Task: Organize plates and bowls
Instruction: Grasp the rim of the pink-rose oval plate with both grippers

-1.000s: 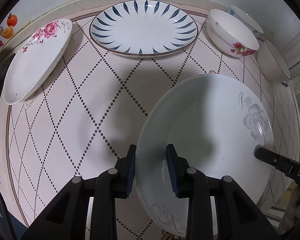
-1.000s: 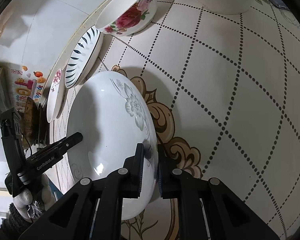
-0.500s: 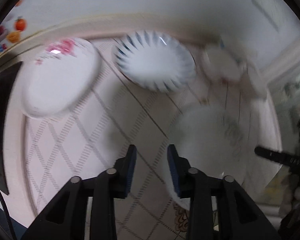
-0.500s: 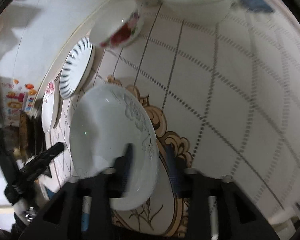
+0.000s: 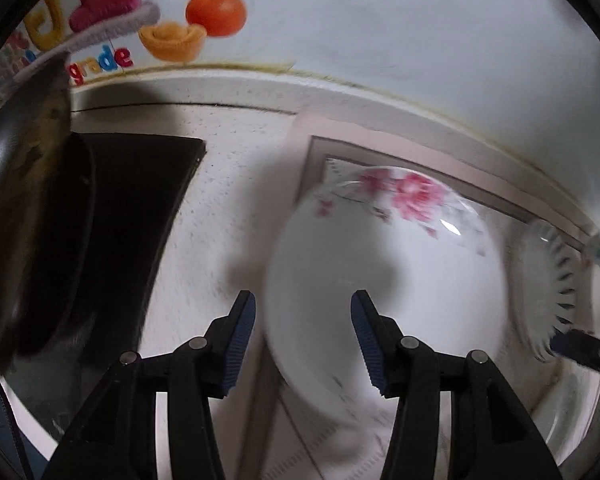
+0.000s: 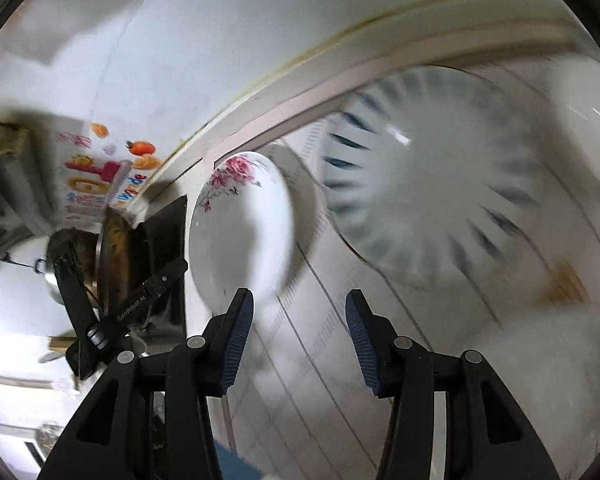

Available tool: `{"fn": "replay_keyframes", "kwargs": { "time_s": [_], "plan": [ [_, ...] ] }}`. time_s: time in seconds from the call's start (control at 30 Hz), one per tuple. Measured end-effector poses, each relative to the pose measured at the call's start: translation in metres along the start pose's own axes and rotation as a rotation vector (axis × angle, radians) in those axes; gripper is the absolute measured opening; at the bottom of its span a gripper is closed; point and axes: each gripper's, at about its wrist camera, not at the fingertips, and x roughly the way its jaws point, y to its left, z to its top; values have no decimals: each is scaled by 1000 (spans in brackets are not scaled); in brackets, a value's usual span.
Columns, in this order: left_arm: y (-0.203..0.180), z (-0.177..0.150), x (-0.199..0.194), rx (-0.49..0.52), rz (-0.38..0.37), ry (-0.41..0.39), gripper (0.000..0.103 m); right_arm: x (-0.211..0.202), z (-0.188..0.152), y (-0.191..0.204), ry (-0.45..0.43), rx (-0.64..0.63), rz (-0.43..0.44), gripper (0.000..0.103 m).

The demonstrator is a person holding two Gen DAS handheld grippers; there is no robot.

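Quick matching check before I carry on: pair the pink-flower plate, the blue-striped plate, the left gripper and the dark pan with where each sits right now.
Things:
1. pink-flower plate
2. blue-striped plate
3. left gripper
4. dark pan

Places or states:
A. at the far left edge of the left wrist view
B. jaws open, astride the near rim of a plate
C. ahead of the right gripper, blurred
D. lying on the patterned mat, left of the other plate

Pairs: 1-D, 2-C, 3-B, 4-A
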Motion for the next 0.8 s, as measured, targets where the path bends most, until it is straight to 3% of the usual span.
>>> {"fn": "replay_keyframes", "kwargs": {
  "time_s": [0.17,0.43,0.47,0.5,0.57,0.8],
  "plan": [
    [10,11,34,-10,-30,74,47,62,44,20,56,-11,-68,47],
    [10,16,50,-8,-95,109,47,87,64,10,84,19,-76,32],
    [9,16,52,-1,-93,110,45,89,65,10,87,14,-81,29],
    [7,18,54,1,-98,109,32,93,66,10,90,12,-82,25],
    [5,20,57,4,-76,106,27,98,64,10,96,7,-88,15],
    [-1,18,48,13,-79,63,21,95,58,11,68,-62,-113,12]
  ]
}}
